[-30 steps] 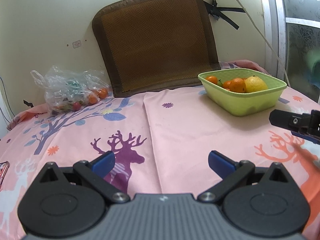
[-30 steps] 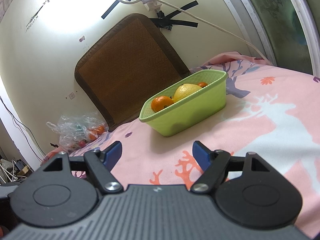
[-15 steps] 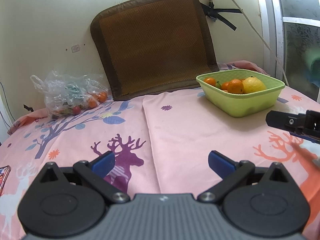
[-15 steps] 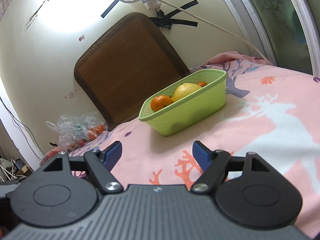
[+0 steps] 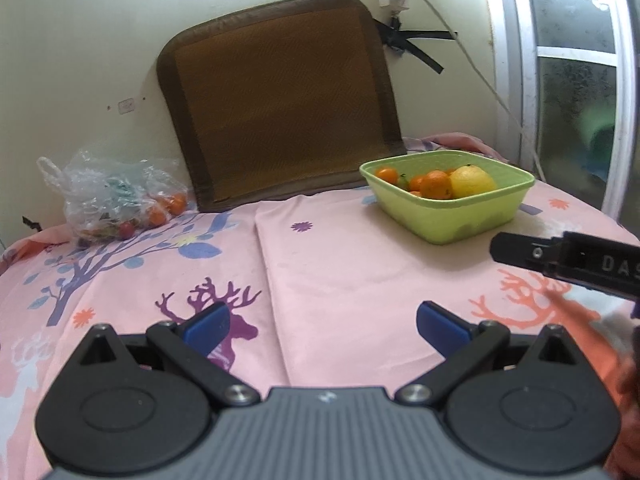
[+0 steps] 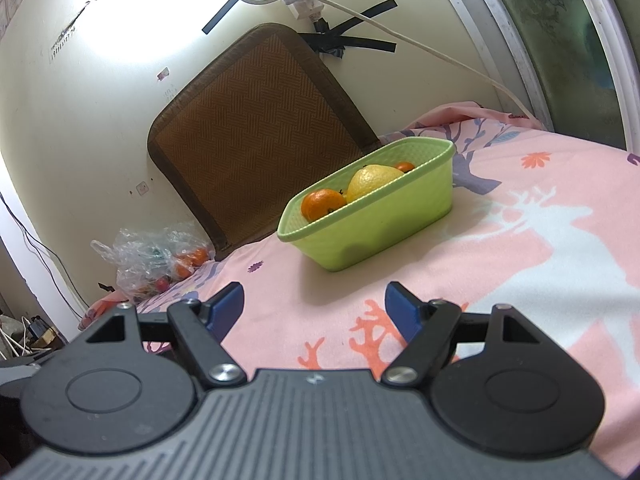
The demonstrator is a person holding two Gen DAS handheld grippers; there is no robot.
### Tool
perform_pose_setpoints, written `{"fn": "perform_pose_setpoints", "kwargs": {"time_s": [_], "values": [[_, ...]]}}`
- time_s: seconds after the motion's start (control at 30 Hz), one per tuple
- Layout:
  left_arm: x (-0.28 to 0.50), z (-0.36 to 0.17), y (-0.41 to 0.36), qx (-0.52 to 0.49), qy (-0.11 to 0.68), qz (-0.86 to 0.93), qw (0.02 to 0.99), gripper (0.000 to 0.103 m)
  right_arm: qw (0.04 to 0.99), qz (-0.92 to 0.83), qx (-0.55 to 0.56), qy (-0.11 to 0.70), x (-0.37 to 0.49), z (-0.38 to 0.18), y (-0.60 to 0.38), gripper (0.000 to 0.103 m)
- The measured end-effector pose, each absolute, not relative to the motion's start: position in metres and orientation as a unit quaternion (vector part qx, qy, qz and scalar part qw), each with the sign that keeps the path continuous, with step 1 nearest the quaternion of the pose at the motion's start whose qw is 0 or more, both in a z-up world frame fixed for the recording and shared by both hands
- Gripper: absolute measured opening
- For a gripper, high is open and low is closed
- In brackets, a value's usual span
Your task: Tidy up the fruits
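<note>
Fruit is heaped in the green basket at the table's far right: small oranges beside a large lemon. Both the left gripper and right gripper are spread wide and hold nothing. Oranges are judged light, firm and prone to rolling, best pinched across the middle.

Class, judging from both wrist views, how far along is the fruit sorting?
Done: oranges and a yellow fruit sit in the green basket. In hand: nothing; left tongs and right tongs are open, empty. Left: fruit still in the plastic bag.
</note>
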State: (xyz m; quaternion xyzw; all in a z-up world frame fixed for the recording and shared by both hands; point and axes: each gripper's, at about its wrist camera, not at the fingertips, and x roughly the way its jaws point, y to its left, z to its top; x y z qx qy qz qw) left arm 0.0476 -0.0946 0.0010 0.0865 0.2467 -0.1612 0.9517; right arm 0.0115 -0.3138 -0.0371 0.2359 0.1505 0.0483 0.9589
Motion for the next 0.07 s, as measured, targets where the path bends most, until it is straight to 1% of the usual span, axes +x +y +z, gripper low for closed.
{"fn": "perform_pose_setpoints", "kwargs": {"time_s": [0.07], "values": [[0.0471,0.0018,-0.0937,0.078,0.247,-0.174,0.95,0.103,0.959,0.048,0.235,0.151,0.0115,-0.0372,-0.3135,0.08]]}}
